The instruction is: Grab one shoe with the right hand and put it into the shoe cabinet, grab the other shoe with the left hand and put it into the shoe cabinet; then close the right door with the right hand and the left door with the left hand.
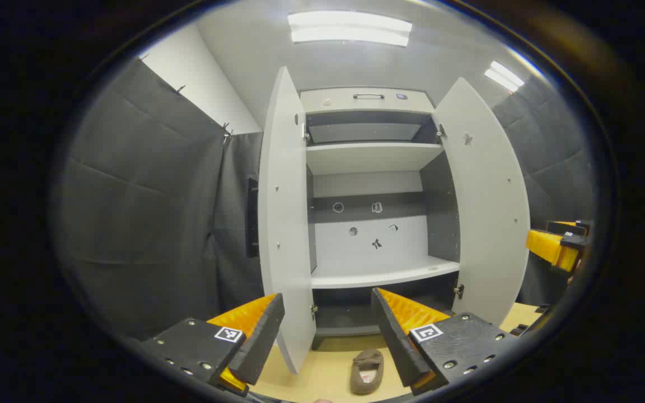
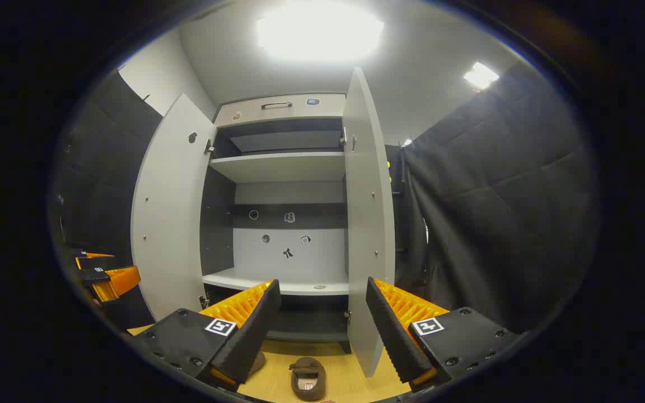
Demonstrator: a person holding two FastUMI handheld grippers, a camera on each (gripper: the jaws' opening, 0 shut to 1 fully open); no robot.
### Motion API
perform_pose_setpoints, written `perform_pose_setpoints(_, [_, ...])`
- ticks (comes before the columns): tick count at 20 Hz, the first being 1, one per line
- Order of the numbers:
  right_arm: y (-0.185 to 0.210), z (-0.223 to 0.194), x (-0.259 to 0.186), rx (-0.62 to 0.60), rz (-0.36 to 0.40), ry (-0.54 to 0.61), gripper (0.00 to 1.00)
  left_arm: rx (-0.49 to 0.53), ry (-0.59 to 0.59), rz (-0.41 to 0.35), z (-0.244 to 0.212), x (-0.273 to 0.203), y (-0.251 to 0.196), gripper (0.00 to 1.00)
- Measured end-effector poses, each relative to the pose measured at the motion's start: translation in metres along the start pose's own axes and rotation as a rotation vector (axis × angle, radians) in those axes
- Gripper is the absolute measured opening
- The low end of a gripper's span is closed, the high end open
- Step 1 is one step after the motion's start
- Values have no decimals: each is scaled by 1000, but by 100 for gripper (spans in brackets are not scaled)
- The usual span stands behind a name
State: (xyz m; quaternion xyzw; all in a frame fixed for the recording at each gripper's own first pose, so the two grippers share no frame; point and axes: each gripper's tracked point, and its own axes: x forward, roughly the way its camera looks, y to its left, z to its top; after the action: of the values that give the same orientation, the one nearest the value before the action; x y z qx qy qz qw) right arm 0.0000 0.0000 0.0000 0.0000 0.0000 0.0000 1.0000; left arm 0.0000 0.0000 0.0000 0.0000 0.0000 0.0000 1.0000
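A brown slipper (image 1: 366, 370) lies on the wooden floor in front of the open white shoe cabinet (image 1: 367, 101). In the right gripper view the same kind of slipper (image 2: 307, 379) lies just below the fingers, and a second one (image 2: 256, 362) peeks out from behind my right gripper's left finger. Both cabinet doors stand wide open: left door (image 1: 283, 224), right door (image 1: 490, 212). My left gripper (image 1: 328, 299) is open and holds nothing. My right gripper (image 2: 322, 286) is open as well, above the slippers. The middle shelf (image 2: 277, 282) is bare.
Dark padded walls (image 1: 149, 224) close in the booth on both sides. The other gripper (image 1: 557, 246) shows at the right edge of the left gripper view, and the left one (image 2: 104, 277) at the left edge of the right gripper view. A low dark compartment (image 2: 305, 322) sits under the shelf.
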Motion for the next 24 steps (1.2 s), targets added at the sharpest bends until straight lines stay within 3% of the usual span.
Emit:
perform_pose_setpoints(15, [-11,-2,11,-21,35,-4,98,17,-20,7,7,4,-19,98])
perform_pose_setpoints(17, [-11,-7,14,-7,55,6,98,5,-20,19,6,2,-23,97])
perform_pose_setpoints(18, [-9,-9,15,0,72,8,98,-1,-23,22,3,2,-24,92])
perform_pose_setpoints(19, [-8,-12,18,1,85,3,98,1,-30,28,4,3,-24,98])
perform_pose_setpoints(24, [7,-39,33,-13,147,66,98,19,-22,62,-3,5,-18,97])
